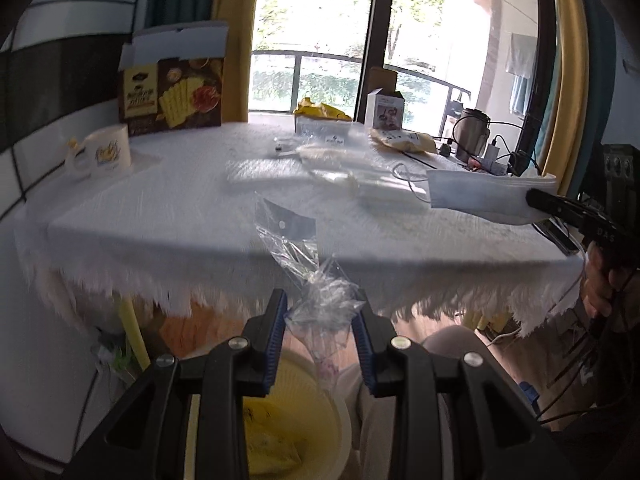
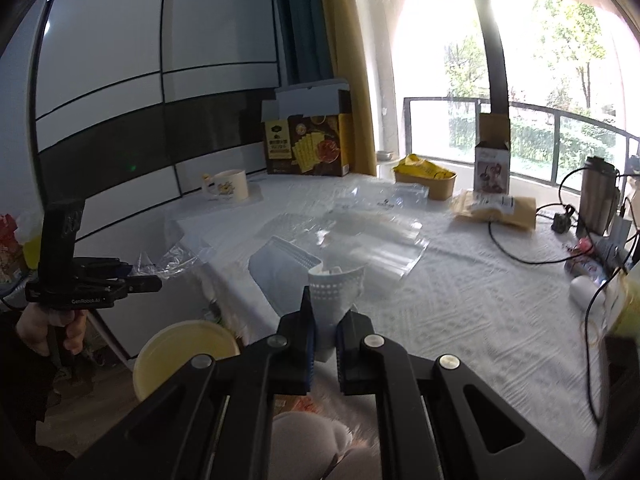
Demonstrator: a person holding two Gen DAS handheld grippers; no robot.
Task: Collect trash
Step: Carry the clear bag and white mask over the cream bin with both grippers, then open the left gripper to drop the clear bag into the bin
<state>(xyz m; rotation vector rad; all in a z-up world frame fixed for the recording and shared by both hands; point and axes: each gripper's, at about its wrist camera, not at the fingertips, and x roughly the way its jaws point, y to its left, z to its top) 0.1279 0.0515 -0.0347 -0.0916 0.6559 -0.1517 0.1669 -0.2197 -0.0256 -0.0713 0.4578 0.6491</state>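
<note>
Left gripper [image 1: 322, 312], held low in front of the table edge [image 1: 280, 256], fingers pointing toward the window; its jaws stand apart, with a crumpled clear plastic bag [image 1: 316, 280] between them. Whether the fingers touch the bag cannot be told. The bag hangs over a pale yellow bin [image 1: 308, 364] on the floor, just beside the person's knee. In the right wrist view the same gripper [image 2: 154, 283] appears at far left, level, in the person's left hand [image 2: 44, 330], with the bag [image 2: 168, 258] at its tip and the bin [image 2: 186, 346] below.

Right gripper [image 2: 326, 330], raised over the near table corner, clenched on a blue face mask [image 2: 304, 280]; the mask stands up from the jaws, clear of the cloth. From the left wrist view this gripper [image 1: 534, 198] enters from the right, mask [image 1: 480, 196] held out flat above the white tablecloth [image 1: 168, 196].

Behind lie clear wrappers [image 2: 372, 232], a mug [image 2: 226, 190], a cracker box [image 2: 308, 148], and cables [image 2: 516, 256] at right. The near cloth between the grippers is bare.
</note>
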